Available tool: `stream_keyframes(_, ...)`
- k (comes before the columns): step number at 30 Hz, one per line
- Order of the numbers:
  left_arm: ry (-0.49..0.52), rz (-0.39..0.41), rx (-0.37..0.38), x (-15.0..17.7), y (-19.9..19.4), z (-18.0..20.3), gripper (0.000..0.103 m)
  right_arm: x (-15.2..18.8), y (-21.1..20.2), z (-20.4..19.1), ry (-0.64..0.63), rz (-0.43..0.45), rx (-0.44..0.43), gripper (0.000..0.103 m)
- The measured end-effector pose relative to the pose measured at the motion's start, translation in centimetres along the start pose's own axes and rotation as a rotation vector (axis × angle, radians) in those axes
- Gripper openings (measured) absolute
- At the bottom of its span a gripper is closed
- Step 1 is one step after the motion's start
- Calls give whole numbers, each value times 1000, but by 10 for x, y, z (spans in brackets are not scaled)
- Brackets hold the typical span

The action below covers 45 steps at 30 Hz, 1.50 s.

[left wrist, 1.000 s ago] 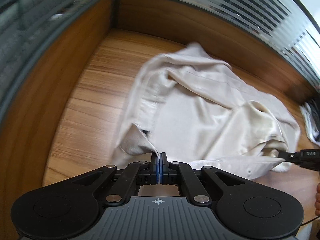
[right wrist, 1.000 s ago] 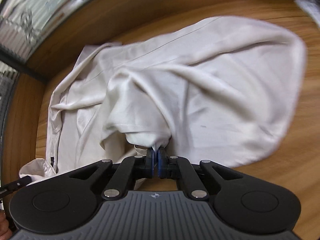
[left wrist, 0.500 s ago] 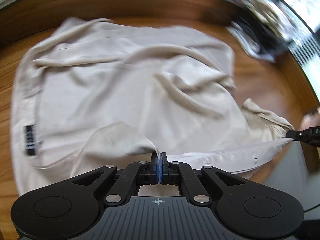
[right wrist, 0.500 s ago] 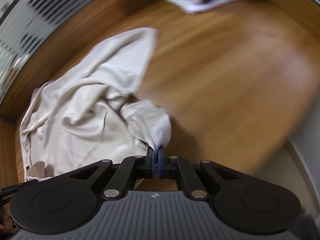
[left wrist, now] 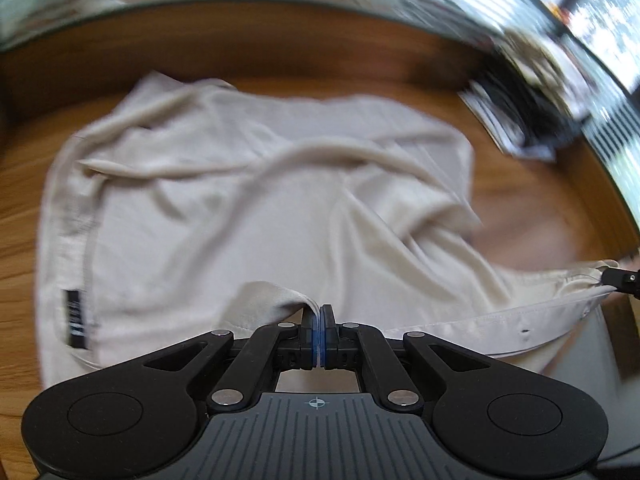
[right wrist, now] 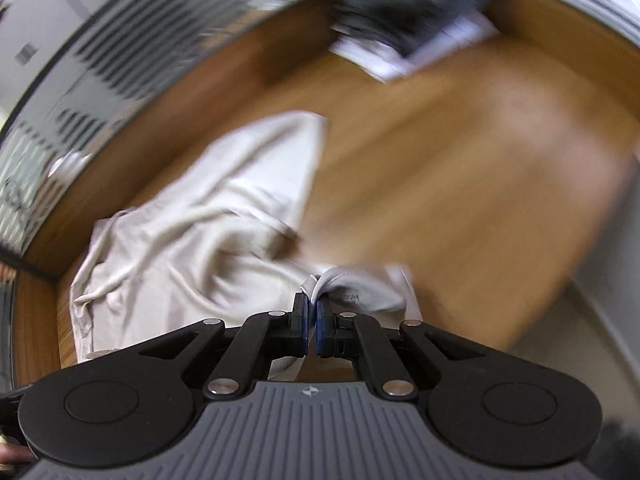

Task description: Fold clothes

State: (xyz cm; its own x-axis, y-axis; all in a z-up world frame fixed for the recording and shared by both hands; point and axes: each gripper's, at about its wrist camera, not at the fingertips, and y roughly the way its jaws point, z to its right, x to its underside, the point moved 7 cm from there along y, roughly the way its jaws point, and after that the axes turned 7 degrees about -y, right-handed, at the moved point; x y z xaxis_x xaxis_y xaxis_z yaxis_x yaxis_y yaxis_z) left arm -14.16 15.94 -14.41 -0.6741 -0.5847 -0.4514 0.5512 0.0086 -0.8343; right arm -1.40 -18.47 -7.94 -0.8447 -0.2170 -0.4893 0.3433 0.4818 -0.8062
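Observation:
A cream shirt lies spread and wrinkled on a wooden table; a black label shows near its left edge. My left gripper is shut on a fold of the shirt's near edge. The buttonhole placket stretches from there to the right, where the tip of my right gripper pinches it. In the right wrist view the shirt trails off to the left, and my right gripper is shut on a bunched bit of its edge. Both views are blurred by motion.
A dark and white pile of clothes sits at the table's far right, and shows at the top in the right wrist view as the pile. A wooden ledge and striped glass panels run behind. The table's near edge drops to pale floor.
Both grippers swung round with the shirt edge held, pulling it toward the table's near edge. The shirt has spread out flatter, and the placket is drawn taut between the two grippers.

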Motion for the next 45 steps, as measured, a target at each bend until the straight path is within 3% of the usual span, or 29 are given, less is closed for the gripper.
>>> stream_keyframes(8,-180,138,-137,-43,-19,-74,4,-56,80,-91,-232,-49,-93,4)
stream_keyframes(12,-285,140,-219,-44,-14,-115,4,-77,121,-137,-348,-87,-127,6)
stream_keyframes(16,-342,117,-307,-31,-9,-146,4,-99,162,-183,-463,-125,-162,18)
stream_keyframes(18,-369,107,-340,-24,-7,-159,5,-106,174,-195,-500,-142,-165,18)
stream_keyframes(23,-410,80,-352,-10,-8,-173,14,-106,176,-172,-519,-195,-144,21)
stream_keyframes(25,-400,69,-340,-8,-9,-171,22,-102,174,-154,-527,-214,-116,23)
stream_keyframes(27,-383,69,-334,-7,-11,-165,35,-94,170,-132,-524,-232,-89,25)
stream_keyframes(29,-359,74,-325,-6,-14,-157,41,-86,165,-111,-521,-250,-62,26)
stream_keyframes(32,-314,84,-322,-4,-20,-145,46,-73,159,-83,-494,-267,-28,29)
stream_keyframes(35,-281,80,-318,-1,-28,-138,50,-58,155,-55,-473,-280,2,38)
stream_keyframes(40,-210,31,-244,15,-38,-120,55,-35,161,-31,-451,-299,21,57)
stream_keyframes(45,-123,-39,-196,43,-42,-99,60,-18,172,-31,-474,-300,4,57)
